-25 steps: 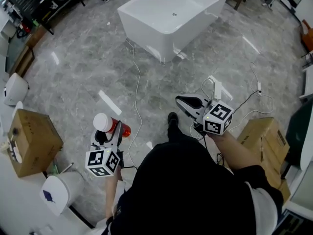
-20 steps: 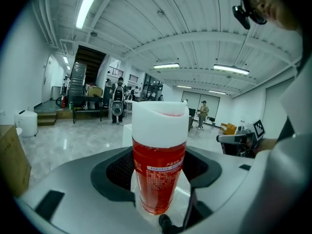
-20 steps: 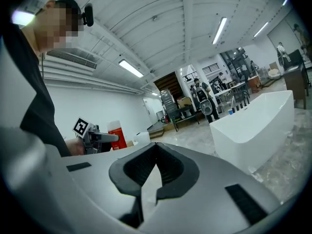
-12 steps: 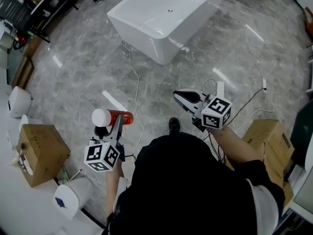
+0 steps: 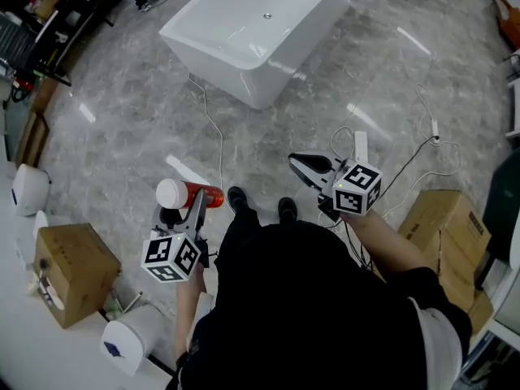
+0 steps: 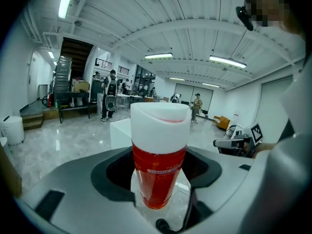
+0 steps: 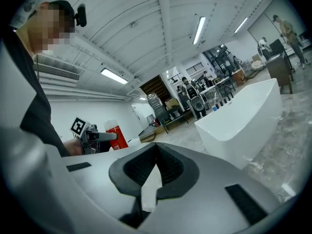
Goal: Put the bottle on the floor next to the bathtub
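A red bottle with a wide white cap is clamped between the jaws of my left gripper, carried above the floor at the head view's lower left. In the left gripper view the bottle stands upright between the dark pads, cap uppermost. My right gripper hovers at the right, jaws together with nothing in them; its own view shows the closed jaws and the bottle off to the left. The white bathtub stands on the marble floor far ahead.
A thin white cable runs across the floor from the tub toward my shoes. Cardboard boxes lie at the left and right. White bins stand along the left edge, and more cables trail at the right.
The view has shifted: the bathtub sits further left and higher in frame, and a second shoe has come into view. Both grippers keep their poses, the bottle still held in the left one.
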Demonstrator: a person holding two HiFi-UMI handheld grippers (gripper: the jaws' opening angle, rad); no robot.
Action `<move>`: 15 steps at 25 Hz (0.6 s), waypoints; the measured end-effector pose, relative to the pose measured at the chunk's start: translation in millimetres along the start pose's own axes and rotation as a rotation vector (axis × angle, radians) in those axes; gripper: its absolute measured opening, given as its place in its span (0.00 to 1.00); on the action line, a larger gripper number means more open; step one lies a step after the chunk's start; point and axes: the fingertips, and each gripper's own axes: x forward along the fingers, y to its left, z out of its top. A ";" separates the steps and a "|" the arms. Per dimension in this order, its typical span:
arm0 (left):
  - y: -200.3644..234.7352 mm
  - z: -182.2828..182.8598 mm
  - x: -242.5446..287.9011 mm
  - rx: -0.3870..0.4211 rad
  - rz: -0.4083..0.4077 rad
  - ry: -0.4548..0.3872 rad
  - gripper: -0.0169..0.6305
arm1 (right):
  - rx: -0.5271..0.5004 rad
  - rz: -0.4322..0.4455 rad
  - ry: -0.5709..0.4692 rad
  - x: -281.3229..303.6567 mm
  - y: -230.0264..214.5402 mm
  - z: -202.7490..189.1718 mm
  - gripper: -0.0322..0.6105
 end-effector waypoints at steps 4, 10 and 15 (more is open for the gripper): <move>2.2 4.8 24.1 0.021 -0.037 0.006 0.48 | 0.027 -0.023 0.020 9.6 -11.2 -5.4 0.09; 40.9 25.0 61.6 0.016 -0.074 0.008 0.48 | 0.007 -0.053 0.042 57.0 -21.9 18.4 0.09; 90.6 49.4 91.4 0.034 -0.082 0.017 0.48 | -0.002 -0.063 0.058 117.9 -35.9 42.7 0.09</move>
